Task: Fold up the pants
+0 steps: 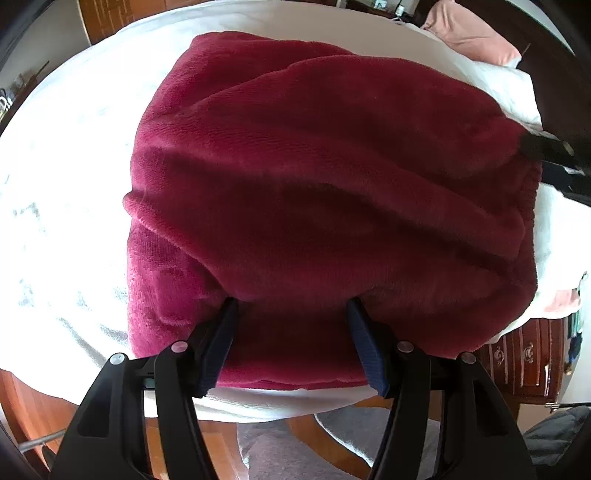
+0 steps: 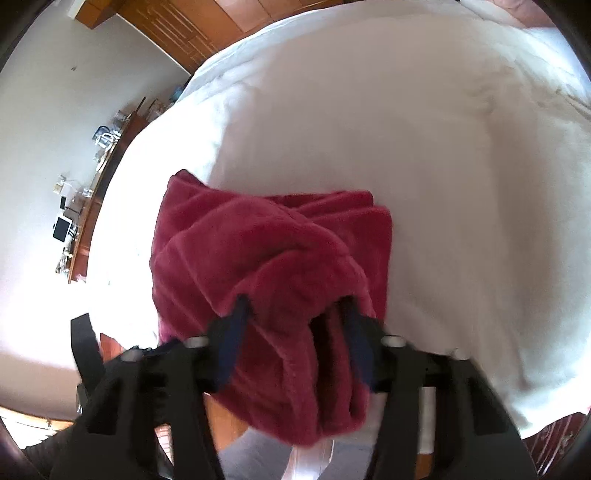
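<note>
Both hand-held grippers work at the near edge of a white-covered bed (image 1: 74, 155), and the crimson fleece pants (image 1: 314, 177) lie on it as a thick folded bundle close to that edge, with bare white bedding all round the far side. Left gripper (image 1: 291, 302) points steeply down at the bundle's near side, its blue-padded fingers (image 1: 221, 343) standing well apart with the tips pushed against the plush fabric, which bulges between and over them; the pads do not squeeze it. Right gripper (image 2: 293, 304), blurred in its own view, sits at the other end of the pants, its jaws parted with bunched folds of the fabric hanging between them and draping down past the bed's edge; whether the pads still press on the cloth I cannot tell. Beyond the bed lie a pink pillow (image 1: 469, 33), a carved wooden dresser (image 1: 524, 358), and a cluttered wooden shelf (image 2: 96, 192) along the wall.
</note>
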Action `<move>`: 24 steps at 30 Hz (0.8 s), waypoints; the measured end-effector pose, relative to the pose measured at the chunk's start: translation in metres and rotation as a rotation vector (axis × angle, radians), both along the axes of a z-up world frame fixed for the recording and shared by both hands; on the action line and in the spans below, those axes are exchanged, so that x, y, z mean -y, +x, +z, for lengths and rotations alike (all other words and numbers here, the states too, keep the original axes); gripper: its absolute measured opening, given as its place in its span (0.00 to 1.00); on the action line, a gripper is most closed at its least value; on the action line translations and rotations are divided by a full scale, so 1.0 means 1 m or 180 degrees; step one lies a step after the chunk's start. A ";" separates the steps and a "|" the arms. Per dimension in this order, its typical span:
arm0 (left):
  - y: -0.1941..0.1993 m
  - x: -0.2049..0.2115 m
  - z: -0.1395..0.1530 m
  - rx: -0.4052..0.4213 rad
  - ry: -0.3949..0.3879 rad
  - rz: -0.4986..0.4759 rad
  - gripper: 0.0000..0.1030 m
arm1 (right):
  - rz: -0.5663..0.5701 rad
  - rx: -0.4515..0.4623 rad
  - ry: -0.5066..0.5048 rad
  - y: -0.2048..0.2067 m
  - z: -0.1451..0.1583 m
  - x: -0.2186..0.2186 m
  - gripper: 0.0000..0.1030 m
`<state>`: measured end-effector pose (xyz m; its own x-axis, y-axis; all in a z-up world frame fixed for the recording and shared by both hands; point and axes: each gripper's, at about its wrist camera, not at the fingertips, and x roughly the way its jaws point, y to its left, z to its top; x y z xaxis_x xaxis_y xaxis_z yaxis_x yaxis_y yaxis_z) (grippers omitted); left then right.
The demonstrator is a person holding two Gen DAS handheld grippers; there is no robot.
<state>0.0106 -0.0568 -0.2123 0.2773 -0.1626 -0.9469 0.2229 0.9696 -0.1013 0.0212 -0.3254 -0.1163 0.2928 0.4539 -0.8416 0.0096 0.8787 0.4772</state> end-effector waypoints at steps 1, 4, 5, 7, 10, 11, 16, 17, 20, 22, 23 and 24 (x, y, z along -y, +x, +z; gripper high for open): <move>-0.001 0.002 0.000 0.0001 -0.0005 0.0011 0.59 | 0.0003 -0.0018 -0.0147 0.003 -0.001 0.001 0.19; -0.003 0.001 0.002 -0.0004 -0.0041 0.0024 0.59 | -0.0138 -0.0001 -0.0575 0.007 -0.009 0.006 0.17; -0.004 0.003 0.003 0.0001 -0.0052 0.0014 0.59 | -0.0206 -0.0027 -0.0663 0.007 -0.015 0.013 0.17; -0.008 0.004 0.000 -0.0005 -0.0077 -0.0022 0.60 | -0.0251 -0.0087 -0.0797 0.006 -0.028 0.018 0.17; -0.013 0.010 -0.006 -0.0034 -0.0102 -0.0106 0.60 | -0.0190 -0.0247 -0.0947 0.002 -0.059 0.018 0.17; -0.014 0.012 -0.008 -0.0059 -0.0129 -0.0123 0.60 | -0.0155 -0.0242 -0.0971 0.002 -0.062 0.018 0.17; -0.014 -0.008 0.006 -0.0087 -0.0332 0.0008 0.60 | -0.0060 -0.0183 -0.0820 0.002 -0.053 0.020 0.18; -0.014 -0.017 0.011 -0.0063 -0.0370 0.0075 0.60 | -0.0035 -0.0172 -0.0784 0.002 -0.049 0.021 0.18; -0.014 -0.049 0.029 0.0076 -0.0432 0.0336 0.60 | 0.0015 -0.0161 -0.0705 0.000 -0.036 0.023 0.25; -0.012 -0.071 0.033 0.0132 -0.0453 0.0517 0.60 | 0.0051 -0.0132 -0.0692 0.002 -0.028 0.026 0.25; -0.010 -0.084 0.033 0.0157 -0.0455 0.0619 0.60 | 0.0076 -0.0113 -0.0704 0.002 -0.023 0.024 0.25; -0.007 -0.096 0.032 0.0164 -0.0449 0.0703 0.60 | 0.0097 -0.0097 -0.0719 -0.001 -0.016 0.022 0.25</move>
<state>0.0037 0.0389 -0.1807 0.3680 -0.2222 -0.9029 0.0158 0.9724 -0.2329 0.0200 -0.3476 -0.1319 0.2546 0.2610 -0.9311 -0.0071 0.9634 0.2681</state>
